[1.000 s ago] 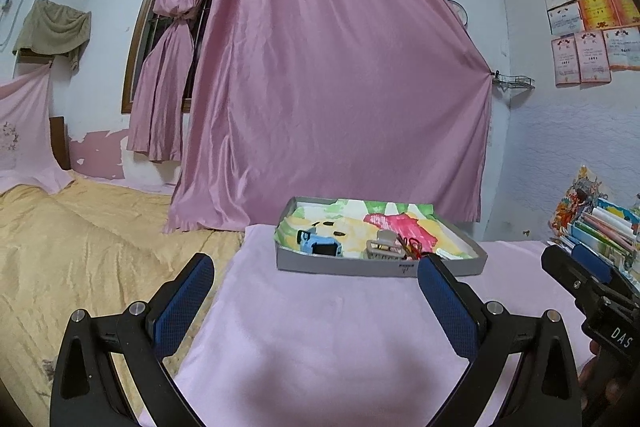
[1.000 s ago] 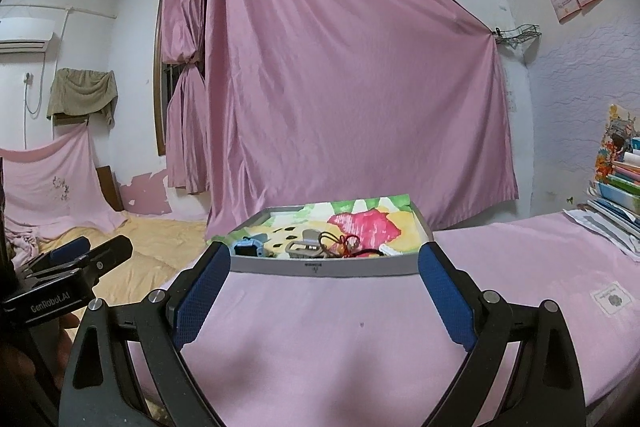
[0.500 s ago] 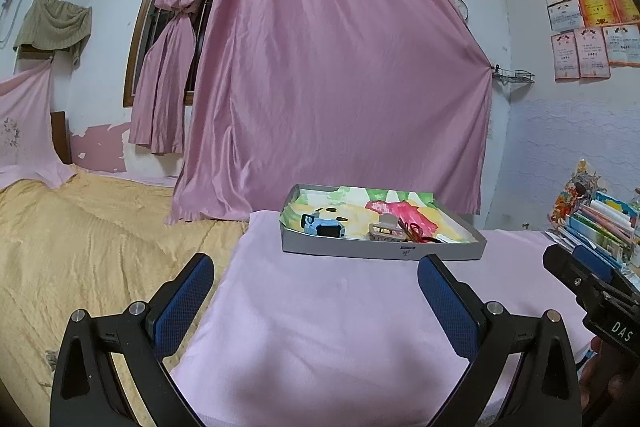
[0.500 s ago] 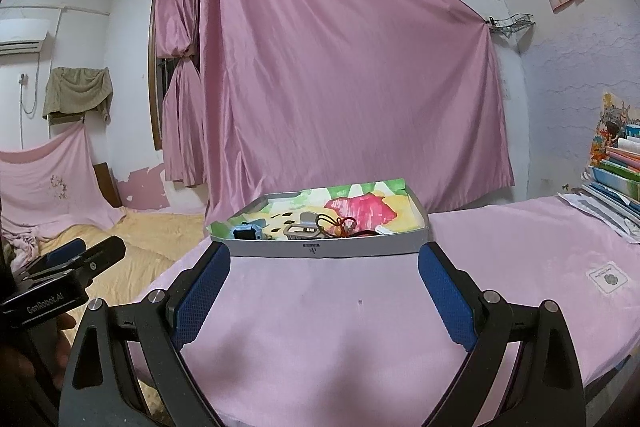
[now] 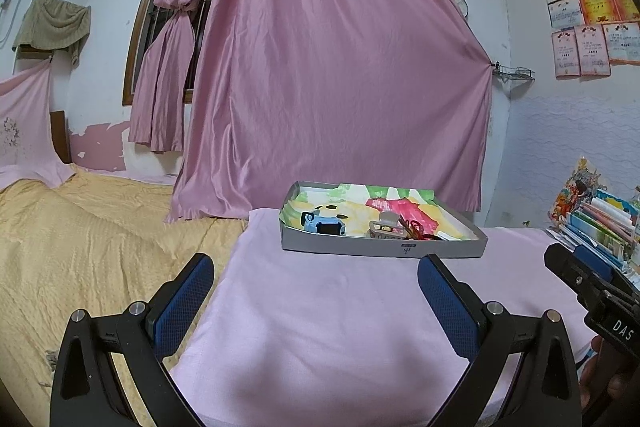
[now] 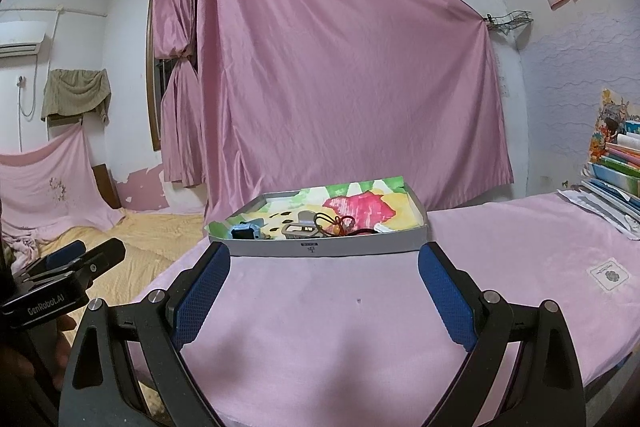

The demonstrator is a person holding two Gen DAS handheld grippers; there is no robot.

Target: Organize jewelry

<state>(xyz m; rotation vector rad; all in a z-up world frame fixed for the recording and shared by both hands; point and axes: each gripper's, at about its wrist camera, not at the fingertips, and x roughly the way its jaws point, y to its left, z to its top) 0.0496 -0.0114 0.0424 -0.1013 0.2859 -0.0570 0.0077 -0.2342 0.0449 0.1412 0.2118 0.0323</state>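
A grey shallow tray [image 5: 344, 249] [image 6: 360, 247] with a colourful lining stands on the pink-covered table. In it lie a blue watch [image 5: 324, 225] [image 6: 245, 230], a beige hair claw [image 5: 386, 229] [image 6: 299, 227] and a red and black cord [image 5: 414, 227] [image 6: 340, 223]. My left gripper [image 5: 316, 291] is open and empty, held over the table short of the tray. My right gripper [image 6: 324, 287] is open and empty, just short of the tray's front wall. Each gripper shows at the edge of the other's view.
A stack of books [image 5: 600, 223] [image 6: 618, 171] stands at the table's right end. A bed with a yellow cover [image 5: 80, 235] lies left of the table. A pink curtain [image 5: 328, 67] hangs behind the tray. A small white label [image 6: 608, 274] lies on the cloth at right.
Both grippers have pulled back and tilted slightly; the tray sits a little lower and farther in both views. Both stay open and empty.
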